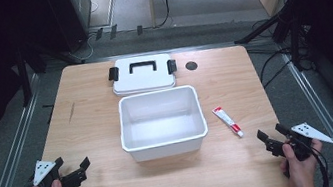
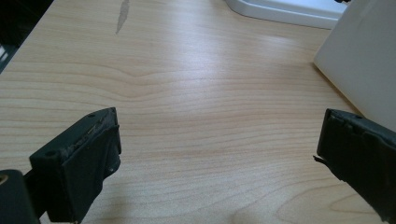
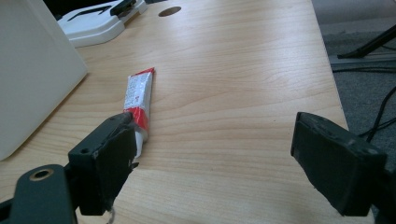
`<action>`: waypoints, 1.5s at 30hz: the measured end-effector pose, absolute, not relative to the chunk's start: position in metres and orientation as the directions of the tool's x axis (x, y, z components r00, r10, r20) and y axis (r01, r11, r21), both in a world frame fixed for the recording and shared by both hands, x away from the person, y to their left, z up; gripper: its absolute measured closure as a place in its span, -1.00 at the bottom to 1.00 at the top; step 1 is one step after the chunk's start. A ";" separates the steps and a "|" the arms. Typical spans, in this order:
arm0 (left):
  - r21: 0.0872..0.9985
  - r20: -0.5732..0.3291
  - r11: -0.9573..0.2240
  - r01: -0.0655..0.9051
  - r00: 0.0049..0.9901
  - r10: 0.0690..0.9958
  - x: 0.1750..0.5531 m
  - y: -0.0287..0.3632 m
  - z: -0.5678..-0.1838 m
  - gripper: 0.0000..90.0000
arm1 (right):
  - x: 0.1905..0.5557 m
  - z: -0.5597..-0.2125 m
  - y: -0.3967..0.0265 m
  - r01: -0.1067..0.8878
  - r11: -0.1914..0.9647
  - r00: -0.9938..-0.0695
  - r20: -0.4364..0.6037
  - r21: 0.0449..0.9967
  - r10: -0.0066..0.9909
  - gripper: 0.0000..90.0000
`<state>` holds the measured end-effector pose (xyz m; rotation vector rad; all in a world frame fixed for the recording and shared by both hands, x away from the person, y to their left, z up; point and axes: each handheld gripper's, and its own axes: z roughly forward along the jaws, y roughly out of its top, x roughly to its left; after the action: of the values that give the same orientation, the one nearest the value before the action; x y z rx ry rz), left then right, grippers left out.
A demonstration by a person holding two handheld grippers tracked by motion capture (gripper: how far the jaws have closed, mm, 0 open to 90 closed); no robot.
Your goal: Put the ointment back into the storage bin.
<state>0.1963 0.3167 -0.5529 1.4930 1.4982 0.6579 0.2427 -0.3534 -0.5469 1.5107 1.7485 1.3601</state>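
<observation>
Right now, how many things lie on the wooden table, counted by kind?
White open plastic box: 1
White flat lid with black handle and clips: 1
Small red-and-white tube: 1
Total: 3

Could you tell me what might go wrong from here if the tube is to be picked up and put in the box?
1. The tube lies flat on the table, so the right hand-held gripper, open, may slide over it or push it.
2. The tube lies close beside the box; the jaws could bump its wall.
3. The lid sits right behind the box and could get knocked.
</observation>
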 end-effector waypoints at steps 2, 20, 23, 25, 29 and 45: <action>0.860 -0.223 0.134 0.493 0.127 0.967 0.196 0.317 -0.553 -1.00 | 0.243 -0.547 -0.353 0.474 -0.086 -0.296 0.250 0.876 0.922 -0.68; 0.858 -0.224 0.133 0.496 0.128 0.966 0.196 0.317 -0.553 -1.00 | 0.259 -0.539 -0.334 0.637 0.116 -0.316 0.121 0.763 0.941 -0.67; 0.858 -0.225 0.134 0.495 0.128 0.966 0.196 0.317 -0.553 -1.00 | 0.263 -0.536 -0.331 0.667 0.143 -0.326 0.114 0.731 0.939 -0.67; 0.857 -0.224 0.134 0.497 0.125 0.967 0.197 0.317 -0.553 -1.00 | 0.269 -0.528 -0.326 0.694 0.202 -0.355 0.085 0.691 0.931 -0.68; 0.857 -0.219 0.128 0.500 0.128 0.967 0.197 0.316 -0.553 -1.00 | 0.279 -0.512 -0.316 0.716 0.337 -0.436 0.015 0.611 0.900 -0.70; 0.854 -0.223 0.128 0.504 0.133 0.966 0.197 0.317 -0.553 -1.00 | 0.309 -0.481 -0.263 0.712 0.699 -0.694 -0.086 0.065 0.715 -0.71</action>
<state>0.1974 0.3165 -0.5530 1.5051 1.5003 0.6429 0.3091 -0.2627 -0.4812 1.1787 2.7982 0.0399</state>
